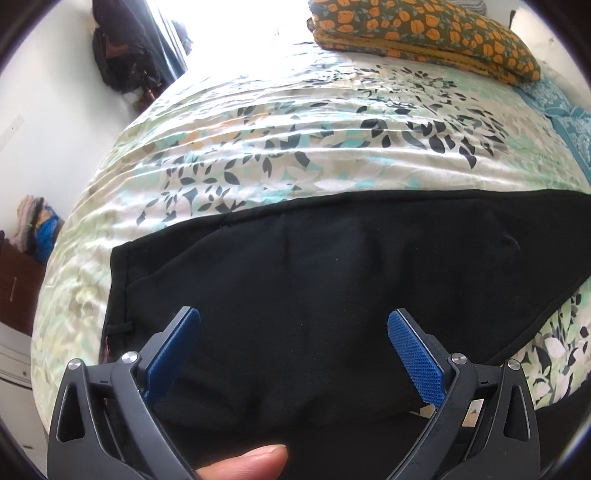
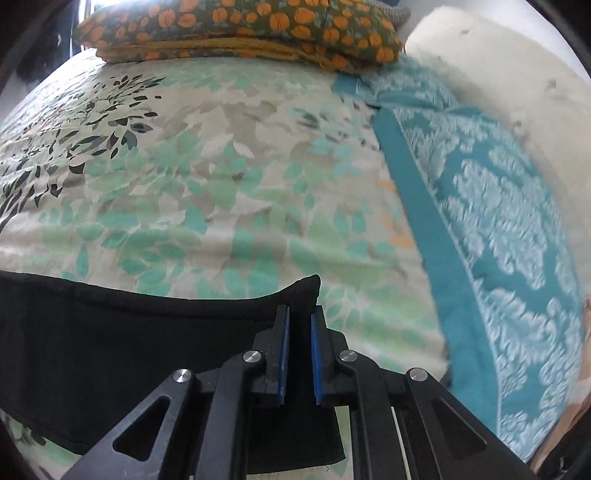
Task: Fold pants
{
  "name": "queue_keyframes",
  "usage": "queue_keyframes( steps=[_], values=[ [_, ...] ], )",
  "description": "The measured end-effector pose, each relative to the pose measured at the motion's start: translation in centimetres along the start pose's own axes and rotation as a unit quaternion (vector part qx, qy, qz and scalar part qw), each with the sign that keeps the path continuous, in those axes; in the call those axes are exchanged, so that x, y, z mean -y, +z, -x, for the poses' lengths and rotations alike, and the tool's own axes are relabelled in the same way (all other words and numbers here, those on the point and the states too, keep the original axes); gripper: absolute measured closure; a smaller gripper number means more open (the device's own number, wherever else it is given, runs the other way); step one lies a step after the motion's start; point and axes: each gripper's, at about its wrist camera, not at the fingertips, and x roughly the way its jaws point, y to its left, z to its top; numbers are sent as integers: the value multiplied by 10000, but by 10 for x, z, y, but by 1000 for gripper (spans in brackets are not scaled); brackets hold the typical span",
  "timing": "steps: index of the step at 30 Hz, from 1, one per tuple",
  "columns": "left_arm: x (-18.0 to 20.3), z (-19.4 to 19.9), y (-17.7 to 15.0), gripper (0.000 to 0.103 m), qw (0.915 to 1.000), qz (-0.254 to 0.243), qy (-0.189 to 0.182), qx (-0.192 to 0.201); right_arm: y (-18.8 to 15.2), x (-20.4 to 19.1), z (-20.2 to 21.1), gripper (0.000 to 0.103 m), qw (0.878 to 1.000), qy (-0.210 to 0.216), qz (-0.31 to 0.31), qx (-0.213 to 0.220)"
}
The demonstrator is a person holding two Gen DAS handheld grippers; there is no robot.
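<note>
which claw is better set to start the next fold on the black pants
Right. The right claw is shut on the end of the black pants, ready to lift it over. The left claw hangs open above the cloth, gripping nothing.

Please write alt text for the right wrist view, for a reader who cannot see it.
The right gripper is shut on the end corner of the black fabric pants, which lie flat on a leaf-patterned bedspread. An orange-flowered pillow sits at the far edge.

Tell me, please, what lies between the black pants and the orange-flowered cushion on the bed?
Only bare leaf-print bedcover lies between the black pants and the orange-flowered cushion. Both wrist views show this.
</note>
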Motion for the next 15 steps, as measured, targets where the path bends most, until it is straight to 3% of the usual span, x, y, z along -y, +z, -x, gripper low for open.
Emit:
queue_keyframes(
  steps=[5, 6, 8, 9, 11, 13, 15],
  values=[
    [-3, -5, -2, 1, 9999, 52, -22, -96, 13, -13, -20, 89, 9995, -318, 16, -73],
    [-8, -8, -2, 1, 9998, 82, -22, -166, 12, -16, -23, 84, 9992, -407, 7, -38],
    [-24, -11, -1, 1, 9995, 216, -38, -231, 9, -16, -19, 61, 9984, -544, -151, 92],
    [-36, -11, 0, 1, 9993, 314, -27, -211, 9, -16, -10, 43, 9974, -624, -275, 219],
    [-59, -14, 2, 1, 9986, 501, 54, -142, 9, -19, 22, 40, 9943, -622, -515, 701],
    [-77, -22, 2, 1, 9983, 558, 101, -121, 13, -43, 54, 40, 9947, -128, -441, 917],
    [-86, -40, -1, 1, 9983, 412, 352, -204, 13, -85, 81, 40, 9920, 928, -212, 829]
  ],
)
